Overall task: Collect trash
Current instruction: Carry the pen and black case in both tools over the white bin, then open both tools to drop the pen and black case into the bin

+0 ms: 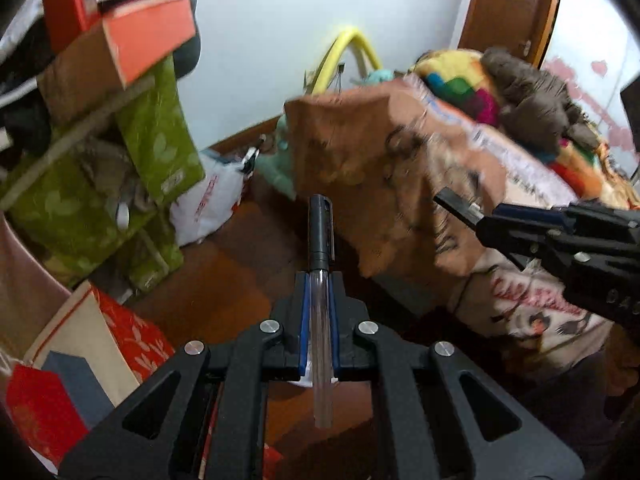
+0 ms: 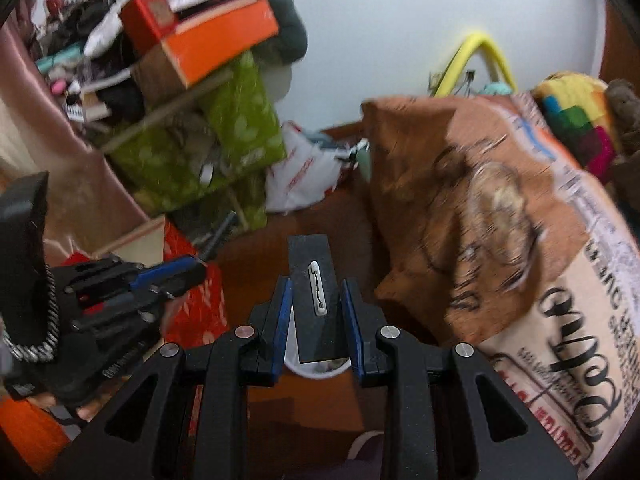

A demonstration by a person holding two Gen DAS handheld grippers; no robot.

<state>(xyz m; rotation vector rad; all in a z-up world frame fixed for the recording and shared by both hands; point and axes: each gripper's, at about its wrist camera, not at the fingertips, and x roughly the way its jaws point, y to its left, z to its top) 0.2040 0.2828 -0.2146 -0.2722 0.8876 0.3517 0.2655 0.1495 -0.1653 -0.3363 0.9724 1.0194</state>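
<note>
Wooden floor [image 1: 240, 280] beneath cluttered boxes [image 1: 160, 136], white wall [image 1: 260, 40]

Right wrist view. The right gripper [image 2: 316, 300] points down toward a brown wooden floor [image 2: 320, 396], its blue-padded jaws closed on a flat black rectangular object [image 2: 314, 280] bearing a small white clip-like mark. At the left edge, the left gripper [image 2: 196, 268] holds a dark slender item, blurred. Behind it stand green leaf-patterned boxes [image 2: 240, 128] topped by an orange box [image 2: 224, 40] and heaped clothing. A white plastic bag [image 2: 300, 176] lies on the floor by the wall. At right, a brown printed blanket [image 2: 460, 200] drapes over a bed edge.
</note>
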